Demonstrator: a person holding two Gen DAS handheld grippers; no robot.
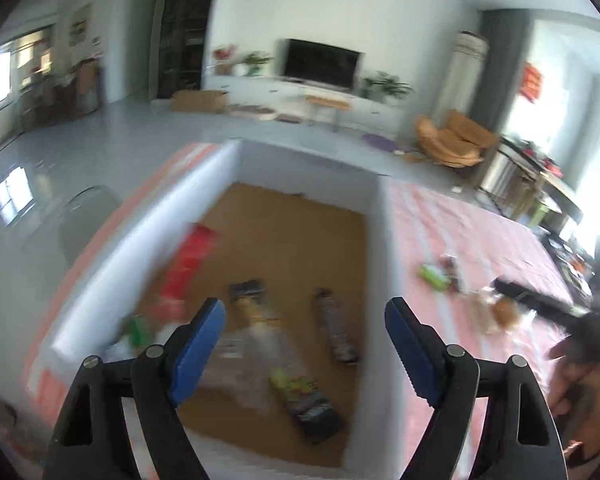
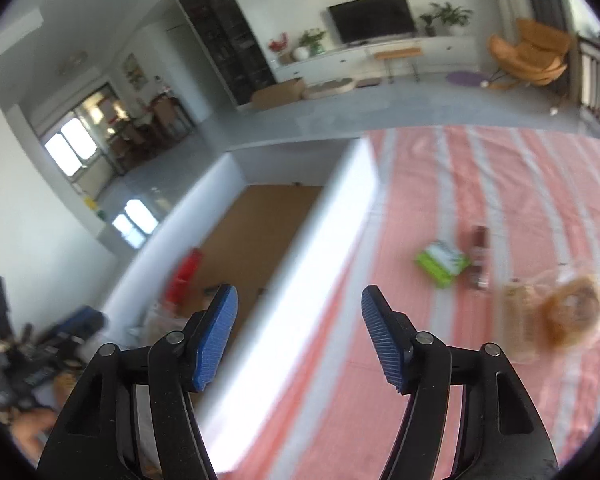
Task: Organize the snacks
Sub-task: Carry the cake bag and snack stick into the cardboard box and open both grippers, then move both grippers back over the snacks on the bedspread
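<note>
my left claw (image 1: 305,346) hung over the open white box (image 1: 374,240), its blue pads spread wide with nothing between them. no earlier view was there to compare, so i only report what stood before me: released, empty. below it the brown floor of the box carried several snacks. a red packet (image 1: 188,264) lay near the box's left wall, blurred. a dark packet with yellow print (image 1: 250,304) lay just ahead of the left pad, and a slim dark stick-shaped packet (image 1: 336,332) lay to its right, apart from it. nearer the camera a clear wrapper (image 1: 256,360) sat touching a black packet with green and yellow print (image 1: 306,400). something green (image 1: 138,328) showed at the lower left corner of the box, too smeared to name.

my right claw (image 2: 299,338) was also released and held nothing; it hovered above the near wall of the box, with one pad over the box and the other over the pink-and-white striped cloth (image 2: 520,184) that covered the surface. on that cloth, well apart from the box, lay three snacks not yet put away: a green and white pack (image 2: 442,262), a dark brown bar (image 2: 479,258) just beside it, and a clear bag with round golden pastry inside (image 2: 556,318) to the right of both. in the left view the same three lay right of the box.
</note>
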